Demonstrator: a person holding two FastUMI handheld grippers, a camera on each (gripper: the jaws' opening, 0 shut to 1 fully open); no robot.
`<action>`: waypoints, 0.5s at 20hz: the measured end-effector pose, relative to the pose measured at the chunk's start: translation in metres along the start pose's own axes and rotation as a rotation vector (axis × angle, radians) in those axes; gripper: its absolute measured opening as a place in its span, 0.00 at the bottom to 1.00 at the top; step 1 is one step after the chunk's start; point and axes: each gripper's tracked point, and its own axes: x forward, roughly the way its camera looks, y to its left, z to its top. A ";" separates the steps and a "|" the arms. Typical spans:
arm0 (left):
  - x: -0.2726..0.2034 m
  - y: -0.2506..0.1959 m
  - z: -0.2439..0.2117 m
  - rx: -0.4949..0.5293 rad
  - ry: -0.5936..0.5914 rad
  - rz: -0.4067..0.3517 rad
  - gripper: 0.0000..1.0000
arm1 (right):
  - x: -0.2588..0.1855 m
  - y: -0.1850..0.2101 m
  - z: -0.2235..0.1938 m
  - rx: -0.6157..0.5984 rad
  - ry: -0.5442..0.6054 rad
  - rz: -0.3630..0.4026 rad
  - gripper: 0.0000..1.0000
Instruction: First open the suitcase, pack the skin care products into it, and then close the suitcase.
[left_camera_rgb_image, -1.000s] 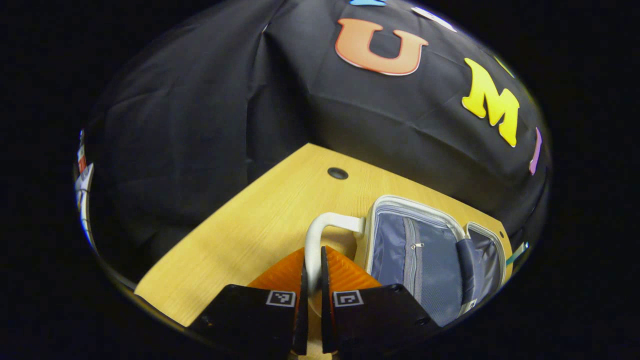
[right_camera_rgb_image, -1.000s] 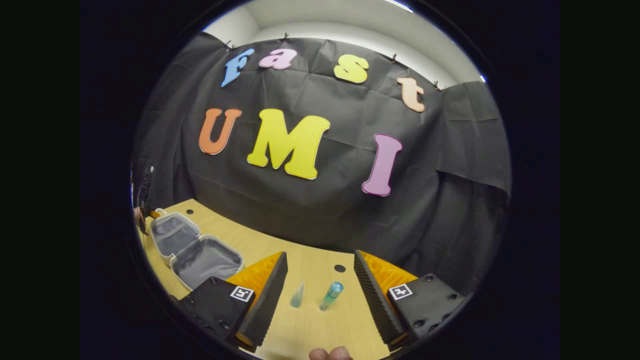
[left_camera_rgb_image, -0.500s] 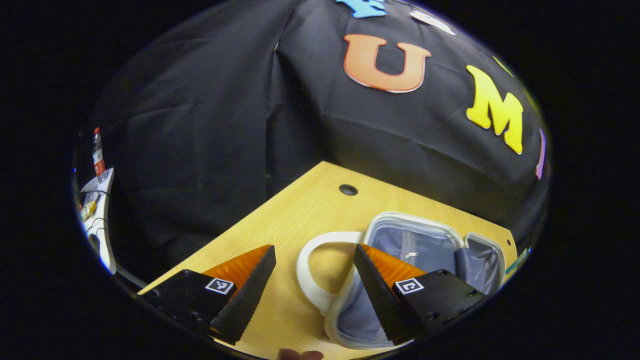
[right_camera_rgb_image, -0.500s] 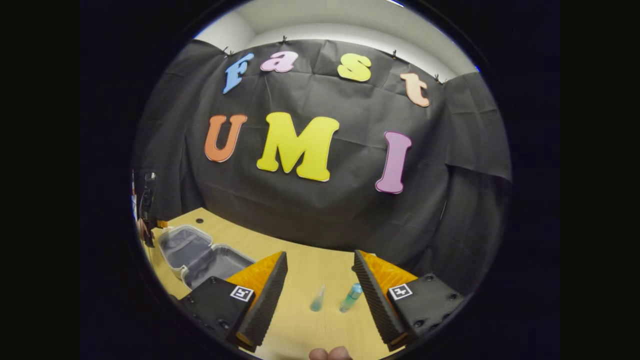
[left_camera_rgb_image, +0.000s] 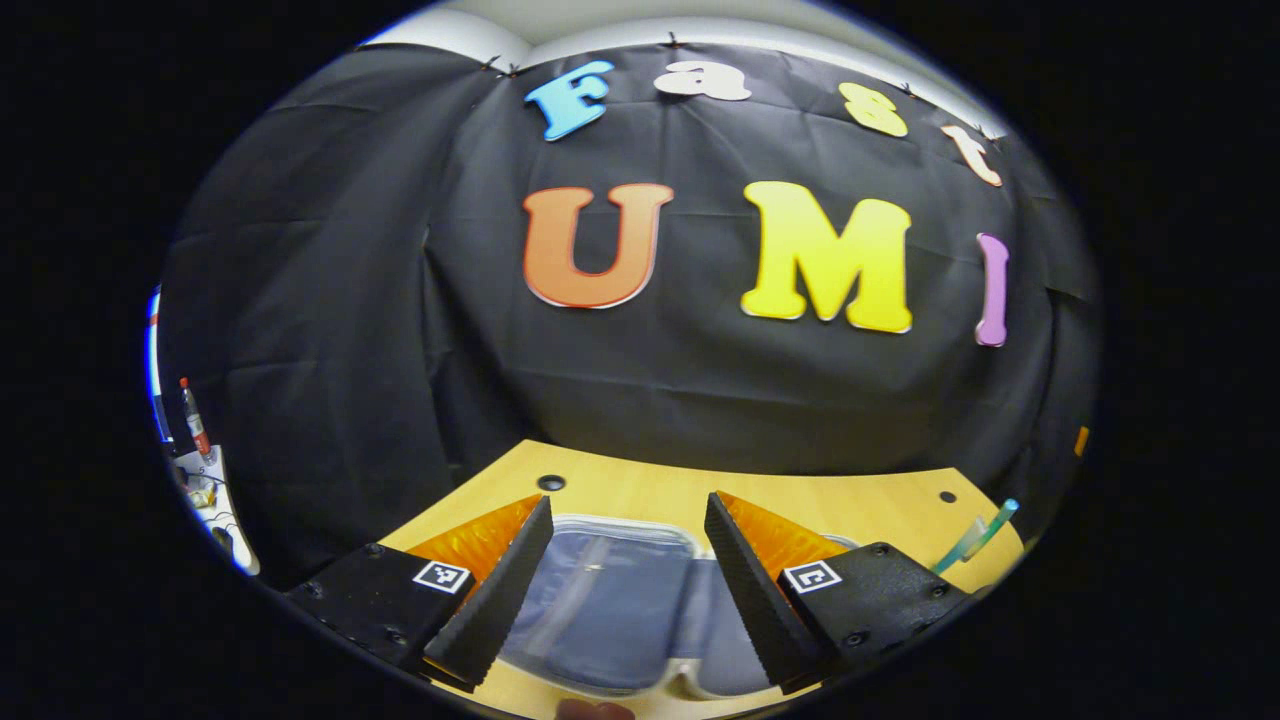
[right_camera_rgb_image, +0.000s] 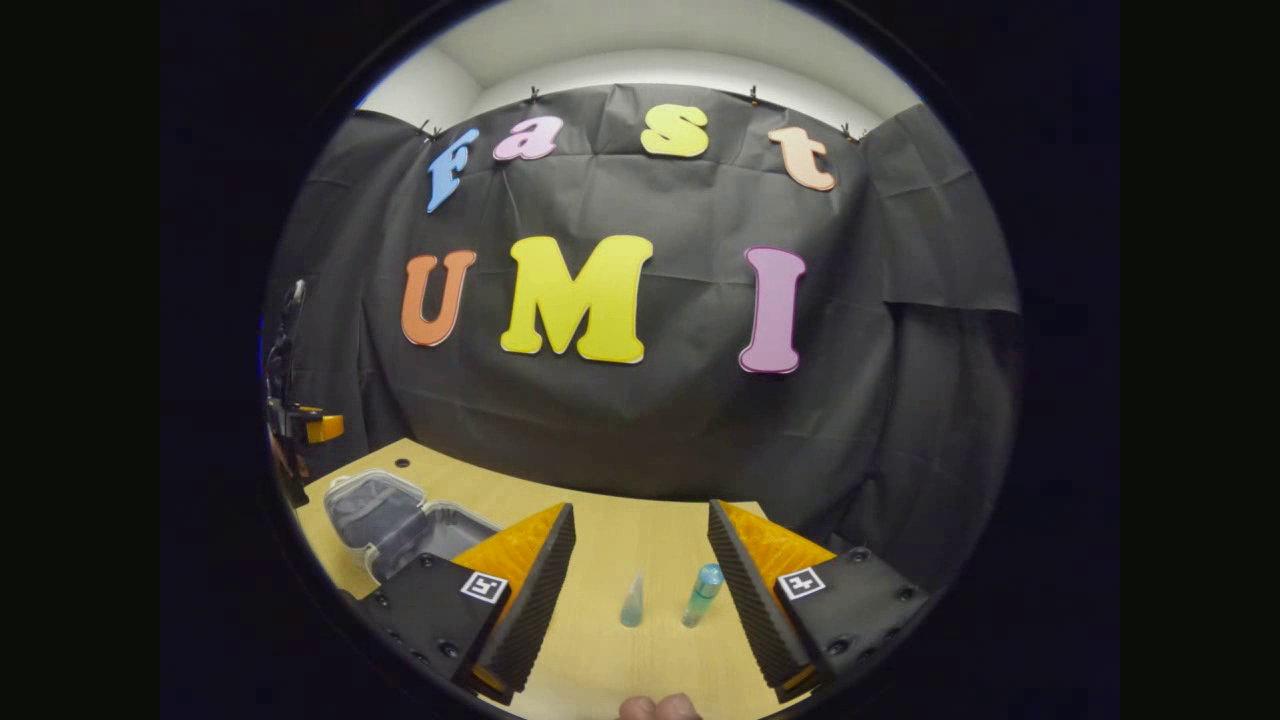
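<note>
Both grippers hang with fingers spread wide, clamping nothing: left gripper (left_camera_rgb_image: 628, 590) above the open suitcase (left_camera_rgb_image: 610, 610), which lies flat on the wooden table (left_camera_rgb_image: 800, 500); right gripper (right_camera_rgb_image: 640, 600) farther right, above a small clear bottle (right_camera_rgb_image: 632, 602) and a blue-capped tube (right_camera_rgb_image: 702, 594).

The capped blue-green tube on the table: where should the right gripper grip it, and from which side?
Probably across the tube's middle, coming from above with the open right gripper. It lies flat on the table, slim and long, pointing away, so fingers can straddle its narrow width.
</note>
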 end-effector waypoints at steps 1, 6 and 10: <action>-0.005 -0.023 0.000 0.008 -0.001 -0.028 0.98 | -0.002 -0.010 -0.004 0.002 0.000 -0.006 0.79; -0.031 -0.133 -0.008 0.039 -0.003 -0.129 0.98 | -0.003 -0.057 -0.020 0.024 0.022 -0.031 0.79; -0.038 -0.224 -0.030 0.137 0.010 -0.275 0.98 | -0.004 -0.089 -0.039 0.017 0.061 -0.036 0.79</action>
